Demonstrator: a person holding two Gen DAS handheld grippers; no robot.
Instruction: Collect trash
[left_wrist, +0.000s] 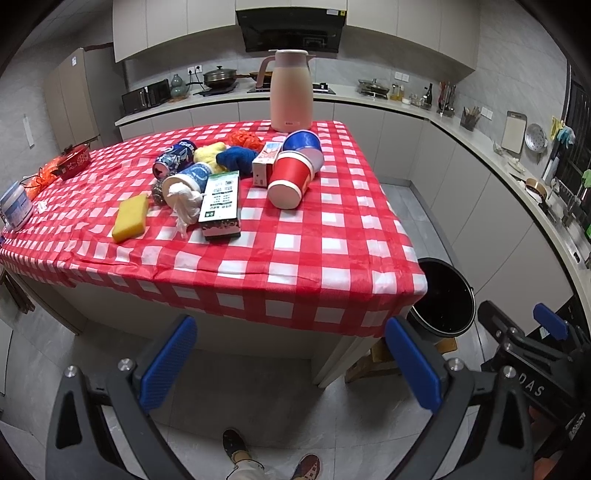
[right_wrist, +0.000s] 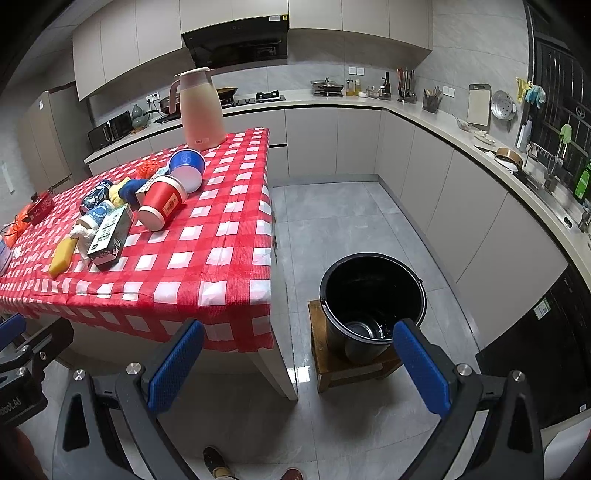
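Nearest: you are holding both tongs back from the table edge, low, over the floor. Left gripper (left_wrist: 291, 363) is standing wide apart, nothing between its blue pads. Right gripper (right_wrist: 299, 365) is likewise spread wide and carrying nothing. Likely a starting stance, both free to reach.

Just right of the table corner: black bucket (right_wrist: 373, 295) is sitting on a low wooden stool (right_wrist: 325, 369), raised nearer table height, probably so drops are short. Inside, something round and metallic is showing at the bottom; cannot tell what.

On the checked tablecloth (left_wrist: 295, 266), the trash is lying clustered mid-table:
- yellow sponge (left_wrist: 130, 218), nearest you on the left
- green-labelled box (left_wrist: 220, 205), beside a crumpled white tissue (left_wrist: 183, 203)
- red paper cup (left_wrist: 291, 179) tipped over, mouth toward you, looking empty
- blue paper cup (left_wrist: 304, 142) behind it, also on its side
- crushed blue can (left_wrist: 173, 157), small carton (left_wrist: 266, 162), blue cloth (left_wrist: 236, 157)

Farthest: pink thermos jug (left_wrist: 290, 90) standing upright at the back edge, probably not trash.

Nothing collected by either tong yet; red cup is looking like the easiest reach.
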